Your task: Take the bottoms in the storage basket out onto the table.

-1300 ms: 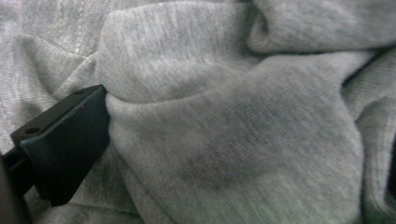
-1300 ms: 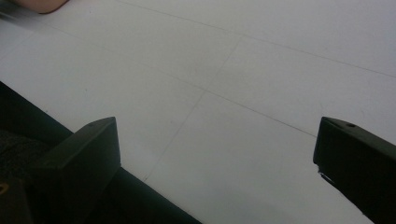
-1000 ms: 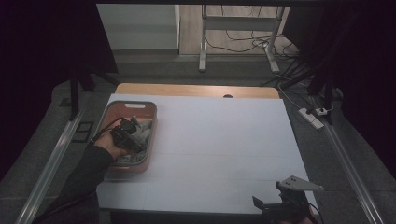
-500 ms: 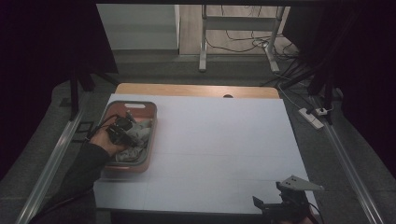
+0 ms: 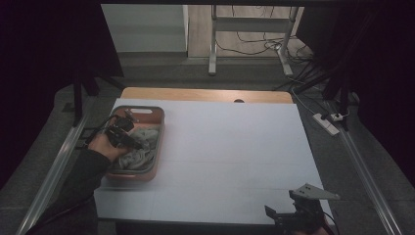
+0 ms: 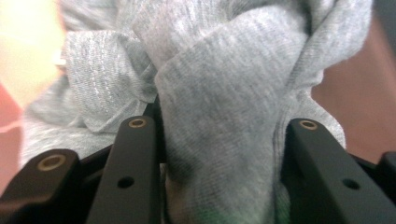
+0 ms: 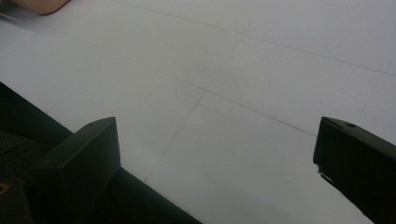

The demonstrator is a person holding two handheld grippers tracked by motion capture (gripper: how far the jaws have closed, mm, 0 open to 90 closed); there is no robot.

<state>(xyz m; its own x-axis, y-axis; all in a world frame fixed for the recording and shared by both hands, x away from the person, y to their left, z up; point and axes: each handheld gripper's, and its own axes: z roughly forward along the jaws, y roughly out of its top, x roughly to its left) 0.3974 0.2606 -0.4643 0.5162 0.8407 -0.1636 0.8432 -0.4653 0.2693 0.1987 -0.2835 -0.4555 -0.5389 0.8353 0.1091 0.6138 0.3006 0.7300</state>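
We see the white bench (image 5: 220, 156) carrying an orange basket (image 5: 155, 147) at its left edge. Inside the basket lies the grey cloth (image 5: 139, 152); our left gripper (image 5: 128, 139) has just clamped its jaws on one fold. If the rest snags on the basket, it may tip. Well away from the basket, our right gripper (image 5: 284, 215) waits, jaws wide.

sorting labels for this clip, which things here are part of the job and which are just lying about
Part of the job:
- left tongs, shut on the grey cloth
- orange basket that holds the cloth

Just lying about:
- right tongs, open, idle at the near edge of the white table
- power strip and cables on the floor beyond
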